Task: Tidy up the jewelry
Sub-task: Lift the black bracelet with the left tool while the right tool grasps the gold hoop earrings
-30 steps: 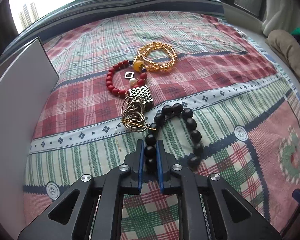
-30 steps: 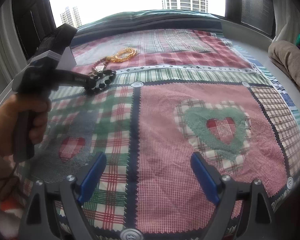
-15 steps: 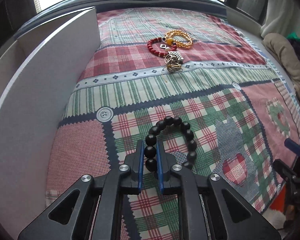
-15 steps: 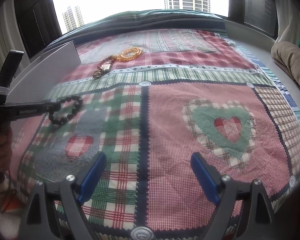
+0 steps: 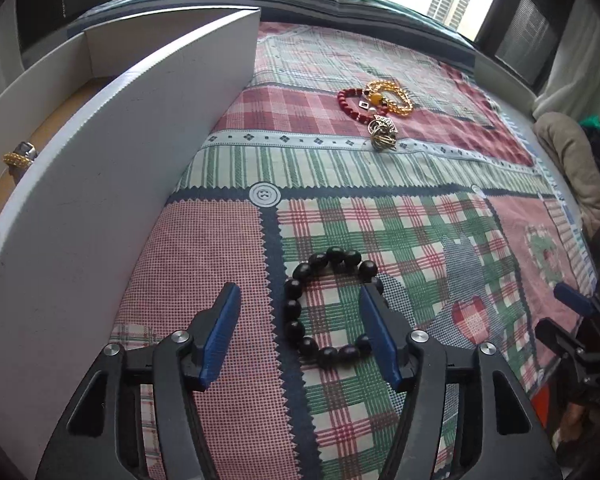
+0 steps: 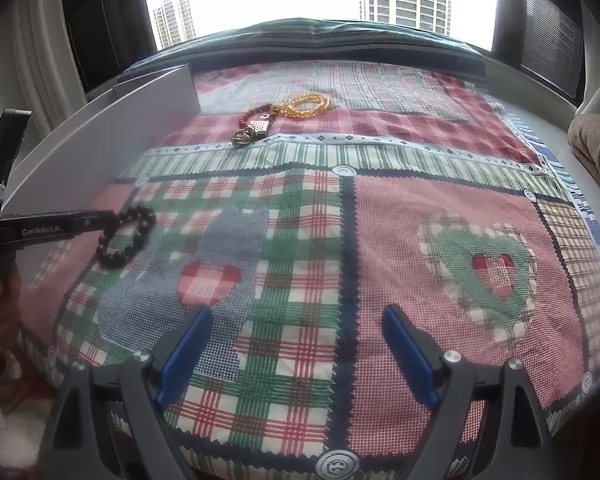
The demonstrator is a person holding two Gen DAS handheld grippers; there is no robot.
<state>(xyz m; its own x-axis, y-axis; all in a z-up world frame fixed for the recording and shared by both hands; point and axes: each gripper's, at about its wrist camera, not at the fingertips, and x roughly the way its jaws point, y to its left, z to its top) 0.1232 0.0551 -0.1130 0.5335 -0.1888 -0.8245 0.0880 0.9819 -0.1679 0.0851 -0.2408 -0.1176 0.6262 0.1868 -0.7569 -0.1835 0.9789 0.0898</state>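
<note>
Beside the white box, the black bracelet lies between the wide-spread left gripper, probably staged for boxing; the right gripper is held wide and unloaded.

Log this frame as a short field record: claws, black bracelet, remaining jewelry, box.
left claw: open, fingers either side of the bracelet, not gripping
right claw: open, holds nothing, over the quilt
black bead bracelet: lying on the quilt beside the box
white box: one gold piece visible inside
remaining jewelry: red bracelet, amber bracelet, metal charm, clustered farther up the quilt
</note>
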